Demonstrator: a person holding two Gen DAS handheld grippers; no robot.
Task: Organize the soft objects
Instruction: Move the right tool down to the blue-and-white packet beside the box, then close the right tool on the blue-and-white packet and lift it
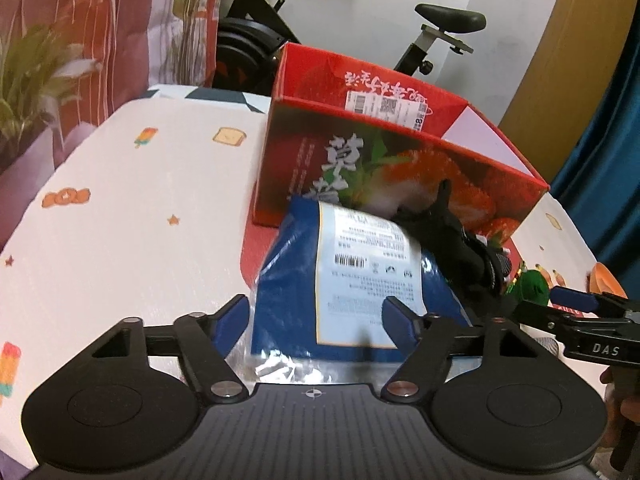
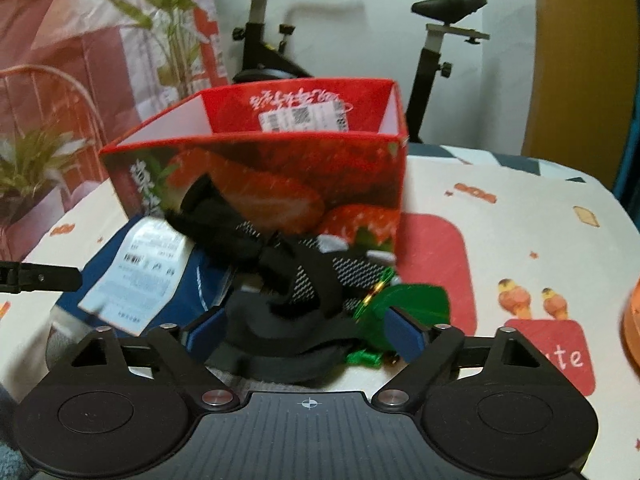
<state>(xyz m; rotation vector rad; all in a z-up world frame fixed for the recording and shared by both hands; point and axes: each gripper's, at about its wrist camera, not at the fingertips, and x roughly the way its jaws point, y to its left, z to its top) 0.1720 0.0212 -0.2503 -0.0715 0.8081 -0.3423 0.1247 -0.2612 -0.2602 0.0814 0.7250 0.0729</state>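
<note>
A soft blue package with a white label (image 1: pixel 352 276) lies on the table in front of an open-topped red strawberry box (image 1: pixel 400 160). My left gripper (image 1: pixel 316 320) is open around the package's near end; its right pad sits over the label, and no squeeze shows. In the right wrist view, a heap of black mesh fabric (image 2: pixel 296 280) leans on the red box (image 2: pixel 280 176), with a shiny green item (image 2: pixel 408 300) beside it. My right gripper (image 2: pixel 304 332) stands open astride the black fabric, its right pad next to the green item. The blue package (image 2: pixel 132 276) lies to the left.
A white tablecloth (image 1: pixel 132 216) with small printed pictures covers the table. A red mat (image 2: pixel 436 256) lies under the box. An orange object (image 2: pixel 632 320) sits at the far right edge. Behind the table are an exercise bike (image 2: pixel 440 40) and a potted plant (image 1: pixel 32 76).
</note>
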